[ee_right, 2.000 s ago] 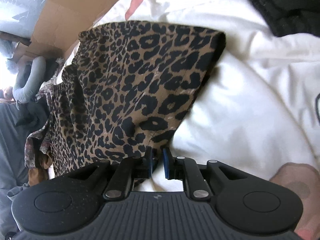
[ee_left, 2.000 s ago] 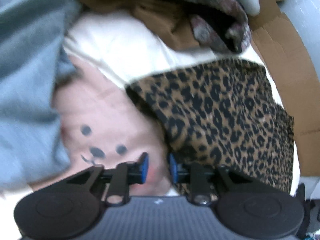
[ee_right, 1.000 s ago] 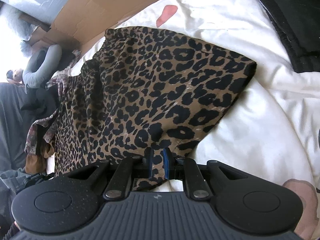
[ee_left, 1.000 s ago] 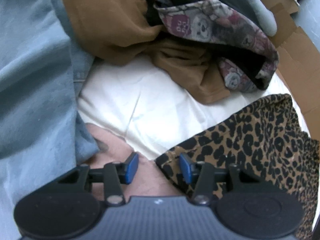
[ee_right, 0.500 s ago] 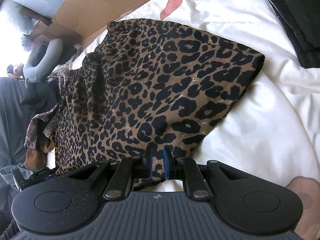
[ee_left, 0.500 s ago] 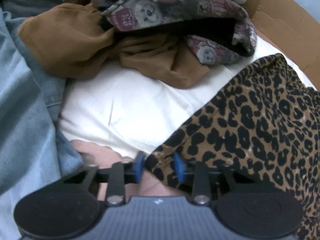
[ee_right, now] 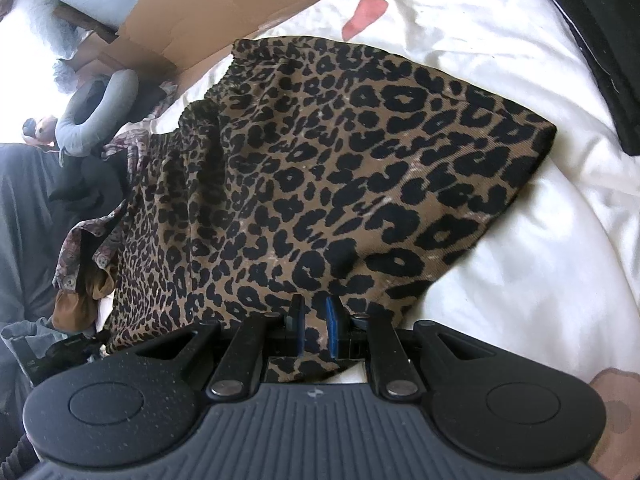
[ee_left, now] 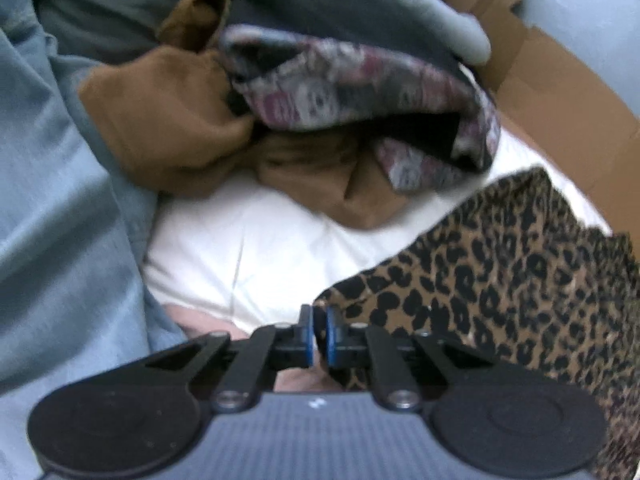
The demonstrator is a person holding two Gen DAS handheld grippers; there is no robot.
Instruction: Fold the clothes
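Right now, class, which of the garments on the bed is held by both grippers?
The leopard-print garment: left gripper and right gripper each pinch its edge. The brown and patterned garments lie untouched.

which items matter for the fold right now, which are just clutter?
In play: leopard garment, left gripper shut on its corner, right gripper clamped on its edge.

Clutter: brown garment, patterned garment, denim, black garment, cardboard.

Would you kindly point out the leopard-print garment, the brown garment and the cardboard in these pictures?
leopard-print garment (ee_right: 360,184): right wrist view, middle of its spread cloth.
brown garment (ee_left: 160,120): left wrist view, its broad left fold.
cardboard (ee_left: 568,100): left wrist view, the flat panel at upper right.
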